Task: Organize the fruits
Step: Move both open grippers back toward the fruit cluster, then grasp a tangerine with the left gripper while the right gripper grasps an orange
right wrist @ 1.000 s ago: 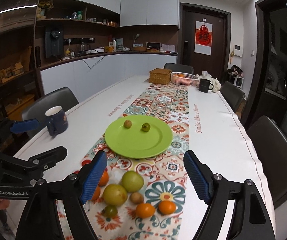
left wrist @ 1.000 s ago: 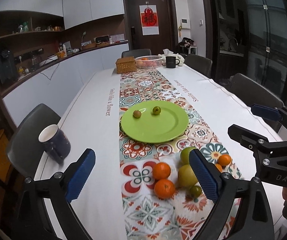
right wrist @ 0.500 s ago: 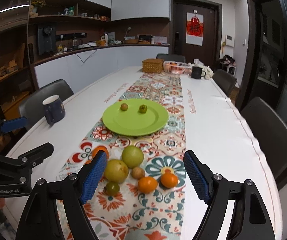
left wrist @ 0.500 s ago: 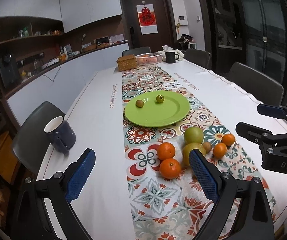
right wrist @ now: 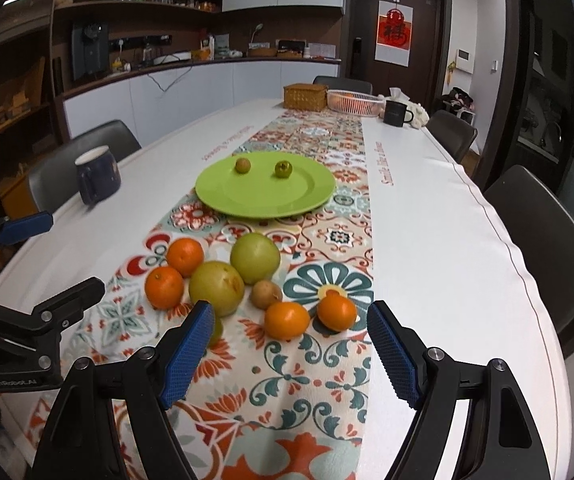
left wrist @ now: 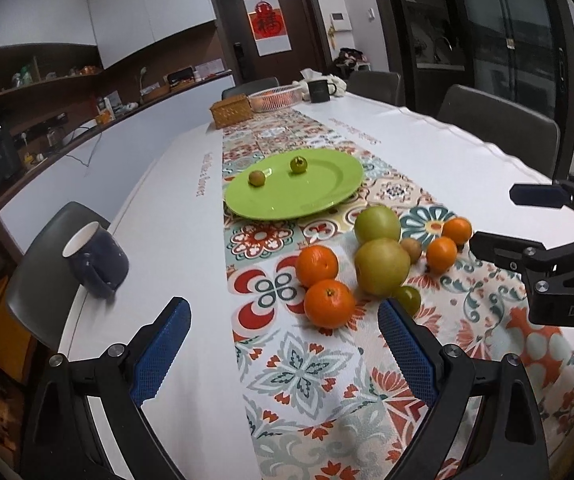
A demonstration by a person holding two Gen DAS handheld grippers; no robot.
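Observation:
A green plate (left wrist: 307, 196) on the patterned runner carries a small brown fruit (left wrist: 256, 178) and a small green fruit (left wrist: 298, 164). Nearer lies a loose pile: two large yellow-green fruits (left wrist: 383, 266), two oranges (left wrist: 329, 303), two smaller oranges (right wrist: 287, 320), a brown fruit (right wrist: 266, 294) and a small green one (left wrist: 407, 298). My left gripper (left wrist: 283, 344) hovers open just short of the nearest orange. To its right, my right gripper (right wrist: 291, 344) is open over the runner, in front of the smaller oranges. Neither holds anything.
A dark blue mug (left wrist: 95, 260) stands on the white cloth at the left. At the far end are a wicker box (left wrist: 231, 110), a white basket (left wrist: 275, 98) and a black mug (left wrist: 319, 90). Grey chairs (right wrist: 547, 240) line both sides.
Both grippers have sunk toward the table, and the fruit pile now looks larger and closer. Their jaws stand as wide as before. No fruit has moved.

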